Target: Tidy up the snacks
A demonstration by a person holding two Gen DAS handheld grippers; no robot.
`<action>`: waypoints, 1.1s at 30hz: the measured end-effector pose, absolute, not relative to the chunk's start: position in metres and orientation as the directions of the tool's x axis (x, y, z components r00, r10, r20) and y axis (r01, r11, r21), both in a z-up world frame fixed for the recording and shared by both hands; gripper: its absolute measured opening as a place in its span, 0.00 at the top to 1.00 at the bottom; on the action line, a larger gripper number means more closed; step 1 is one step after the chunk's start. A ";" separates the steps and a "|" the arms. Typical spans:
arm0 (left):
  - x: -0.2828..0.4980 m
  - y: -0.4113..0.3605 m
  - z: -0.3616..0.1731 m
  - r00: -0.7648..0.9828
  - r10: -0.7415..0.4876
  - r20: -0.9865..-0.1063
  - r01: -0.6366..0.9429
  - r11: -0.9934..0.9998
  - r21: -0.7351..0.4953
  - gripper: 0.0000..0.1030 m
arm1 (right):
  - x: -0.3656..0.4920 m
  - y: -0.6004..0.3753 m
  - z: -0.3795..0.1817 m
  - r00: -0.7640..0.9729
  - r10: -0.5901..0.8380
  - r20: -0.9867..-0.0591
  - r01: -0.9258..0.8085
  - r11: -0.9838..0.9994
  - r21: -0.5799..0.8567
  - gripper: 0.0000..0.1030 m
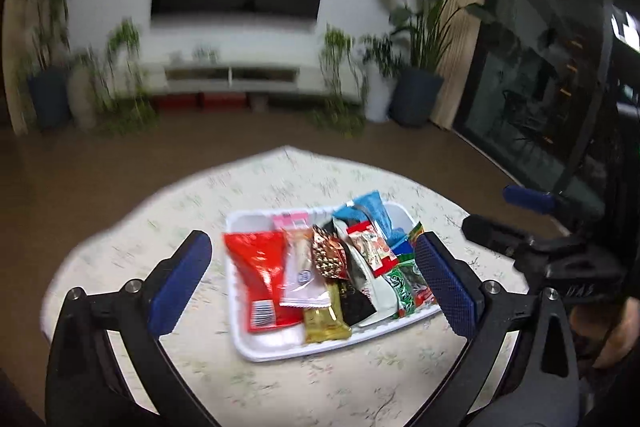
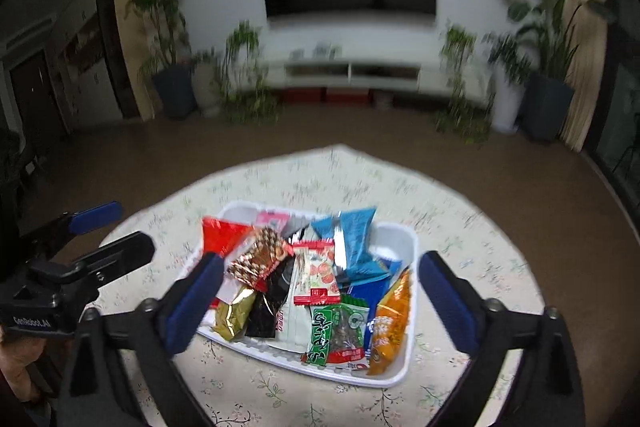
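Blue-padded fingers of the left gripper [image 1: 312,281] fill the bottom of the left wrist view, spread wide with nothing between them, hanging above the near side of the white plastic tray [image 1: 256,347]. Beside it the right gripper [image 2: 320,303] is opened just as far and also holds nothing; each tool shows at the edge of the other's view. The tray sits near the middle of the round tabletop with a pale floral cloth [image 1: 120,247], and all the snacks I can see are piled inside it, overlapping one another, none lying loose on the cloth.

From left to right lie a glossy red foil packet [image 1: 260,267], a white and pink wrapped bar [image 1: 302,275], a gold foil packet [image 1: 324,323] at the near rim, a red-and-gold checked wrapper [image 1: 328,253] on top, a black packet [image 1: 354,301], a green printed packet [image 2: 336,329], a blue crinkly bag [image 2: 358,241] at the back and an orange packet [image 2: 390,323] against the right wall.

These should be light, soft and slippery, the foil ones especially, and whatever is inside may crush. Pinching a flat sealed end seam, starting with the top pieces such as the checked wrapper, looks safest; a squeeze across the belly could burst or crumble it
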State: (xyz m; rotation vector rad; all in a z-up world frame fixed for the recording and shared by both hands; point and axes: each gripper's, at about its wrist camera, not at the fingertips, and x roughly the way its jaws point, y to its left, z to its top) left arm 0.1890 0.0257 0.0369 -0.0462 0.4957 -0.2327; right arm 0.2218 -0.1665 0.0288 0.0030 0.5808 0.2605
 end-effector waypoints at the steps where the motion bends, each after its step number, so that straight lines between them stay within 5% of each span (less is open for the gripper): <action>1: 0.174 0.024 0.041 0.870 -0.230 -0.436 0.214 0.973 -0.086 0.00 | 0.211 -0.168 0.032 0.818 0.250 -0.518 -0.242 0.967 0.083 0.00; 9: 0.044 0.018 0.072 0.919 -0.304 -0.252 0.289 0.953 -0.097 0.00 | 0.096 -0.194 0.083 0.968 0.148 -0.204 -0.118 0.981 0.151 0.00; 12: 0.000 0.014 0.084 0.966 -0.178 -0.186 0.169 0.983 -0.067 0.00 | 0.046 -0.214 0.106 0.995 0.095 -0.034 -0.084 0.965 0.249 0.00; 15: -0.041 0.004 0.091 0.997 0.003 -0.083 -0.002 1.000 0.013 0.00 | 0.012 -0.227 0.124 0.996 0.083 0.041 -0.092 0.944 0.316 0.00; 18: -0.065 -0.007 0.095 0.997 0.042 -0.071 -0.039 0.998 0.050 0.00 | -0.018 -0.231 0.133 0.993 0.022 0.117 -0.061 0.940 0.336 0.00; 23: -0.064 -0.018 0.082 0.958 0.093 -0.270 -0.080 0.995 0.062 0.00 | -0.033 -0.217 0.127 0.995 0.001 0.100 -0.026 0.968 0.249 0.00; 30: -0.048 -0.021 0.033 0.844 0.074 -0.531 -0.074 0.997 0.021 0.00 | -0.019 -0.192 0.078 0.990 -0.037 -0.133 0.053 0.991 0.122 0.00; 33: -0.039 -0.015 0.016 0.815 0.047 -0.578 -0.071 0.997 -0.018 0.00 | -0.010 -0.193 0.059 0.968 -0.044 -0.247 0.074 0.991 0.115 0.00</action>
